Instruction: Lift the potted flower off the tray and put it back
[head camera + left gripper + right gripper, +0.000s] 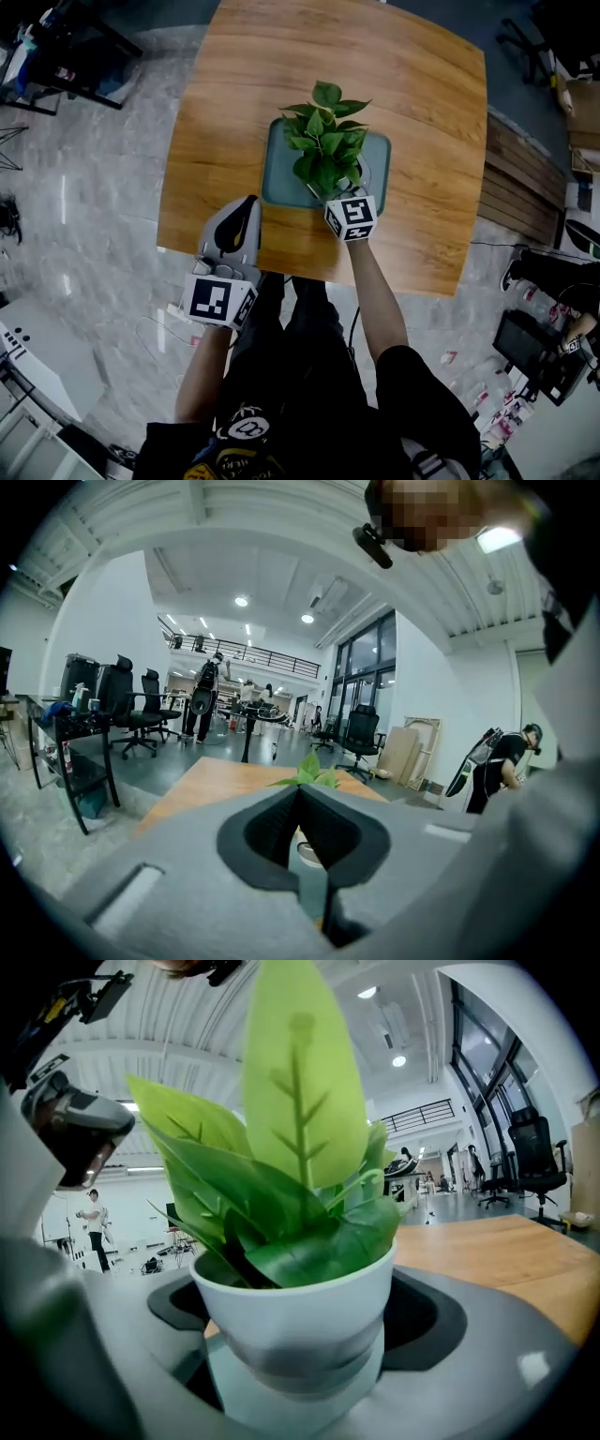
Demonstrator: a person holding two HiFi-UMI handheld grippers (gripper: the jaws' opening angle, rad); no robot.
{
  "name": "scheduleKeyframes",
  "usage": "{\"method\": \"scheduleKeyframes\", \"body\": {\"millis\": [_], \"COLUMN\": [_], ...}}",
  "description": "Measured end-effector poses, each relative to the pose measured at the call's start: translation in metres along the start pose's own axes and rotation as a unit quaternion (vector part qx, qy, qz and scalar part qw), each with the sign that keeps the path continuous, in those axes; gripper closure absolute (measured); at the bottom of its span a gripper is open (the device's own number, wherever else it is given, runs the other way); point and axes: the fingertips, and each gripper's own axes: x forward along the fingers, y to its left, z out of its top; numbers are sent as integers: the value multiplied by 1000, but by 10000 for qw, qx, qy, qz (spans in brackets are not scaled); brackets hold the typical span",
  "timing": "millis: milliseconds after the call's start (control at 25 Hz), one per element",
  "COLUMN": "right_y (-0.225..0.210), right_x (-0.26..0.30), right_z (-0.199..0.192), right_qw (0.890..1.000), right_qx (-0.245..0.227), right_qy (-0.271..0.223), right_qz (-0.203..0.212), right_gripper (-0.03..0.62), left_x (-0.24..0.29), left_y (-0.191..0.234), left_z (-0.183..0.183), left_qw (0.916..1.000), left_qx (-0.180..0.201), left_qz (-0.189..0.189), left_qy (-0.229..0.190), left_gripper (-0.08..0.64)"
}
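Observation:
The potted flower [326,141], green leaves in a white pot [300,1326], stands over the teal tray [277,178] in the middle of the wooden table [422,141]. My right gripper [337,192] reaches in from the near side, its grey jaws shut on the pot [298,1354]; the pot leans a little, and I cannot tell whether its base touches the tray. My left gripper [246,203] hovers at the table's near edge, left of the tray, shut and empty. In its own view the left gripper [300,791] points at the leaves [309,772].
The table's near edge lies just under both grippers. Bare wood surrounds the tray on all sides. A wooden bench [520,178] runs along the right. Desks and office chairs [122,710] stand far left, and a person [511,757] bends at the right.

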Motion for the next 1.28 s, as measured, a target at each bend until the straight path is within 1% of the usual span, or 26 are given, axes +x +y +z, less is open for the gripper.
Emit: {"method": "scheduleKeyframes", "body": {"millis": [160,240,320,480,600,720,800,880,960,1080,1120,1200,1280], "right_y": [-11,-16,-19,-20,-18,-16,-13,-11,-9,-3,2,15,29], "right_x": [15,19,21,25,24,20,13,2,-16,-66,-87,-128,-166], "right_z": [-36,-52,-67,-74,-80,-85,-85,-84,-86,-83,-76,-50,-11], "right_qw": [9996,9990,9982,9979,9966,9946,9945,9943,9932,9894,9883,9881,9890], "right_qx": [-21,-144,-230,-62,-177,-258,-144,-8,179,690,830,976,964], "right_qy": [242,383,494,574,757,982,1021,1031,1067,1033,980,754,405], "right_qz": [-126,-176,-235,-299,-262,-223,-205,-271,-424,-753,-820,-915,-1045], "right_gripper": [54,54,54,52,52,52,52,50,46,47,66,213,360], "left_x": [-2,-2,-2,-1,-2,-1,-4,-9,-13,-21,-23,-25,-28], "left_y": [6,7,8,17,17,11,9,8,7,5,5,4,-1], "left_z": [-24,-30,-35,-32,-33,-24,-20,-17,-16,-16,-17,-21,-28], "left_qw": [9999,9999,9997,9996,9995,9998,9997,9996,9993,9990,9989,9985,9979], "left_qx": [-73,-27,38,25,30,14,-17,3,42,-31,-39,-14,46], "left_qz": [23,31,80,50,13,-94,-165,-247,-326,-386,-409,-450,-499], "left_qy": [143,118,245,284,324,191,161,149,156,212,228,309,421], "left_gripper": [561,561,561,561,561,563,561,561,561,561,561,563,561]}}
